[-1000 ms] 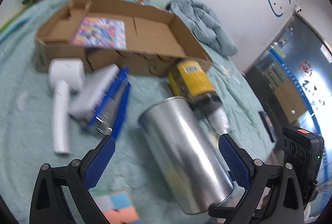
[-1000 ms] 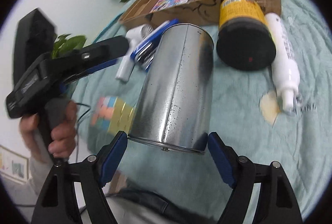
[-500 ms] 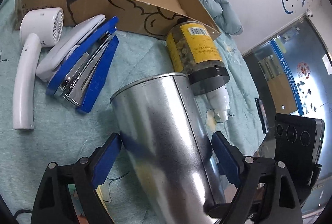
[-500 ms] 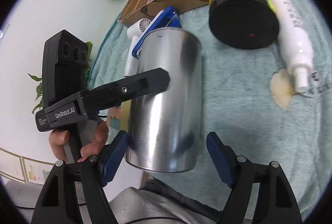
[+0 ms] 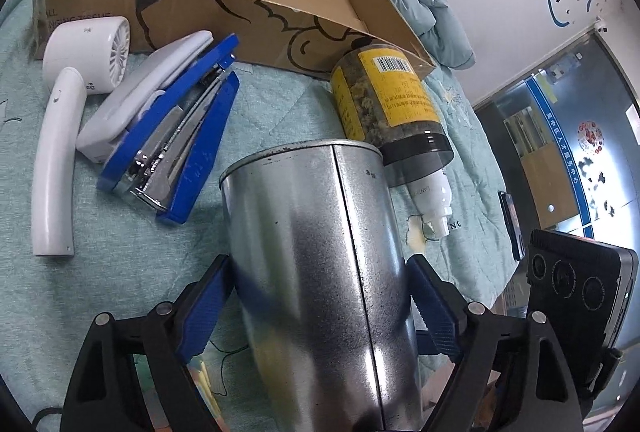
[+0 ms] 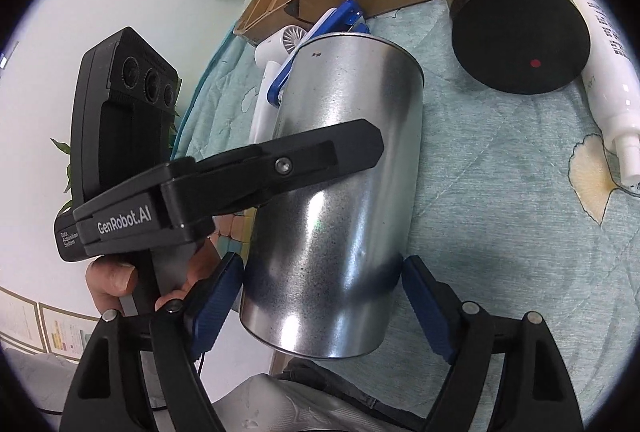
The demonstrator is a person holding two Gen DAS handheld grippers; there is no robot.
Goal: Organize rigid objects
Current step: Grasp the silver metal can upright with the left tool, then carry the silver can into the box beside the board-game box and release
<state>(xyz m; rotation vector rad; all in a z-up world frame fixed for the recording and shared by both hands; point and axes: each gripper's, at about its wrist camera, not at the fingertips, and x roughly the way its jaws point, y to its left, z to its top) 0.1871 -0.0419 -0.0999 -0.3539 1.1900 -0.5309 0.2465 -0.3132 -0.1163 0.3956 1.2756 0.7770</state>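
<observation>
Since the earlier frames, both tongs have been brought down and in around the metal can (image 5: 320, 272), which lies on its side on the bed's quilt (image 5: 280, 103). The left tongs (image 5: 320, 308) have just been closing, with the can's body between them; the blue pads (image 5: 206, 306) are seen at the can's flanks, apparently touching, though a firm pinch cannot be confirmed. The right tongs (image 6: 320, 308) have just been opening slightly and stand spread, its pads close beside the can's near end without a clear press. The can's long axis is seen to run away from both tongs, toward the cardboard box (image 5: 304, 15) beyond, its far rim just beside the yellow-labelled jar (image 5: 384, 99). Neither hand is judged clearly nearer, but the left tongs sit further along the can's body.
</observation>
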